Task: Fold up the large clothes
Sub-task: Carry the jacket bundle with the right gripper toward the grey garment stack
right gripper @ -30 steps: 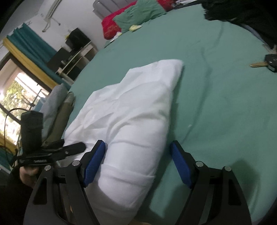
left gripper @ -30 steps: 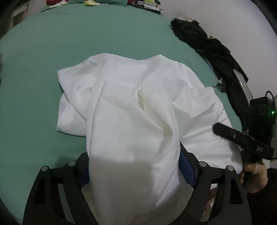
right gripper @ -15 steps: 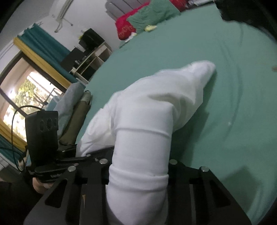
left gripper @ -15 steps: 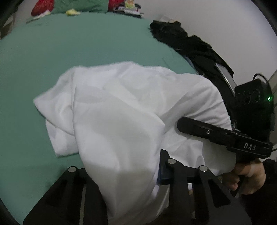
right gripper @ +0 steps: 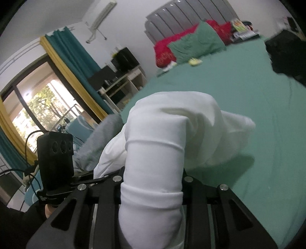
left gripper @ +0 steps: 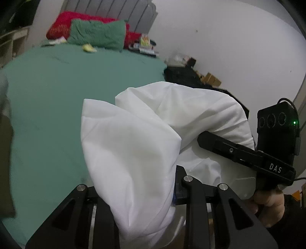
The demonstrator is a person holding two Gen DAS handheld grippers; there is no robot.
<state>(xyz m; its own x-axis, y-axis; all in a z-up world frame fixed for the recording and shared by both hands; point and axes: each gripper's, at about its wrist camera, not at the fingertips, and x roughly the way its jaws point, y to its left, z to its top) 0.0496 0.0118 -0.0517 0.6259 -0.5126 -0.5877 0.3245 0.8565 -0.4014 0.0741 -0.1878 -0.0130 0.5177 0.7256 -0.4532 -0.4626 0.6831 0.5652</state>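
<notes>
Two pillows, a red one (left gripper: pixel 59 24) and a green one (left gripper: pixel 97 34), lie at the far headboard of the green-sheeted bed (left gripper: pixel 47 107); a black clothes heap (right gripper: pixel 286 53) sits at its right edge. Both the left gripper (left gripper: pixel 145 189) and the right gripper (right gripper: pixel 153 189) pinch the bunched white cotton garment (left gripper: pixel 137 145), raised over the bed — its bulk runs away from the cameras. Fingertips are buried in cloth, which fills both views.

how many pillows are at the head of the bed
2: a green pillow in front, and a red pillow behind it against the grey headboard. More may be hidden behind them.
</notes>
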